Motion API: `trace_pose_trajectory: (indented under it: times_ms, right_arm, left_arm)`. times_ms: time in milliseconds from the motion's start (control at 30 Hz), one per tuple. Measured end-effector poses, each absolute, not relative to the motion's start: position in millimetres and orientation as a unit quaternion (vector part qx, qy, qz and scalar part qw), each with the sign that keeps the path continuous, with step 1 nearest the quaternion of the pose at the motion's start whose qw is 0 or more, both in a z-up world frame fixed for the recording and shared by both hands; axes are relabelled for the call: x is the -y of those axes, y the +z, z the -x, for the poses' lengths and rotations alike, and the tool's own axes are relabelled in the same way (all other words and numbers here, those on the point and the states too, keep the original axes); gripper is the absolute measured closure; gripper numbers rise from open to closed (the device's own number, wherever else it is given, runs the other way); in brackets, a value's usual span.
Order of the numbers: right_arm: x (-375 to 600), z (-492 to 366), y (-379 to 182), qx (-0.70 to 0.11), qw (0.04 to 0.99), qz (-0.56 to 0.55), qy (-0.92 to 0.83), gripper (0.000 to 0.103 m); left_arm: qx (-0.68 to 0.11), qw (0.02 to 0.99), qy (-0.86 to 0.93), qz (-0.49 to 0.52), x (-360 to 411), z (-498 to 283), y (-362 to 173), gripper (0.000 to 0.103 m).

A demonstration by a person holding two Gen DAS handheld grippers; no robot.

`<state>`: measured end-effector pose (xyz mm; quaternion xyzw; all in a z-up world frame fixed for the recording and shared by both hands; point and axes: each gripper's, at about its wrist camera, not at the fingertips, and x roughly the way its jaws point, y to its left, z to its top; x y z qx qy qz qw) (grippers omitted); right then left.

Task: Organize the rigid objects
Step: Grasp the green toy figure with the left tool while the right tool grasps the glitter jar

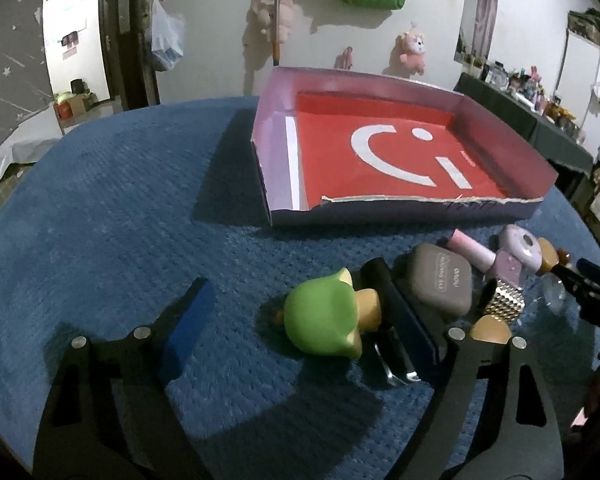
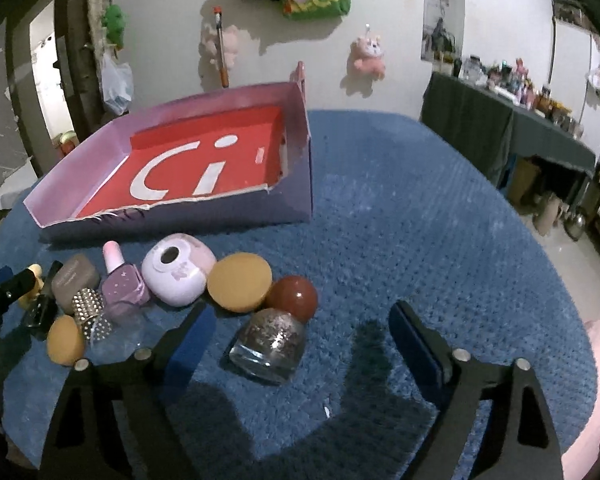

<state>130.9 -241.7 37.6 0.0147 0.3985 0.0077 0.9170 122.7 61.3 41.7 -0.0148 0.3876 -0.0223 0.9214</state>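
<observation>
The shallow cardboard tray [image 2: 172, 216] is the landmark: bare blue cloth [image 2: 420, 220] spreads wide to its right. Along its near wall, a crowded row blocks approach: grey case [image 2: 74, 282], lilac polish bottle [image 2: 122, 284], sponge [image 2: 240, 282], glitter jar [image 2: 270, 346].

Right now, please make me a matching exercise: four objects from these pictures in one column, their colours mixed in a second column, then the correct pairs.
Objects:
1. toy duck's hat
2. tray floor
3. round sponge
4. nail polish bottle

Colours:
A. purple
B. tan
C. green
D. red

Pairs: 1-C, 2-D, 3-B, 4-A
</observation>
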Motion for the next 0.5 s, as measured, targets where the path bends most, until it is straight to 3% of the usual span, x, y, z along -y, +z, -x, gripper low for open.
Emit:
trace_pose_trajectory:
  times_ms: [133, 200, 233, 300, 367, 500]
  right_arm:
    - [240, -134, 32, -0.414, 0.910, -0.018, 0.021, 0.029]
    - [239, -133, 33, -0.415, 0.910, -0.014, 0.026, 0.032]
    - [238, -132, 33, -0.413, 0.910, -0.012, 0.030, 0.036]
    - [236, -130, 34, -0.408, 0.912, -0.003, 0.037, 0.059]
    - [236, -128, 34, -0.406, 0.913, -0.004, 0.042, 0.070]
    - [240, -127, 38, -0.400, 0.915, -0.020, 0.047, 0.070]
  left_arm:
    - [-0.393, 0.919, -0.031, 0.013, -58, -124, 37, 0.027]
    - [-0.399, 0.916, -0.043, 0.024, -59, -126, 36, 0.038]
    - [-0.402, 0.914, -0.049, 0.026, -58, -127, 35, 0.051]
    - [-0.406, 0.912, -0.054, 0.020, -55, -127, 34, 0.051]
    - [-0.405, 0.913, -0.053, 0.017, -54, -127, 34, 0.052]
    - [-0.395, 0.918, -0.048, 0.004, -50, -123, 37, 0.052]
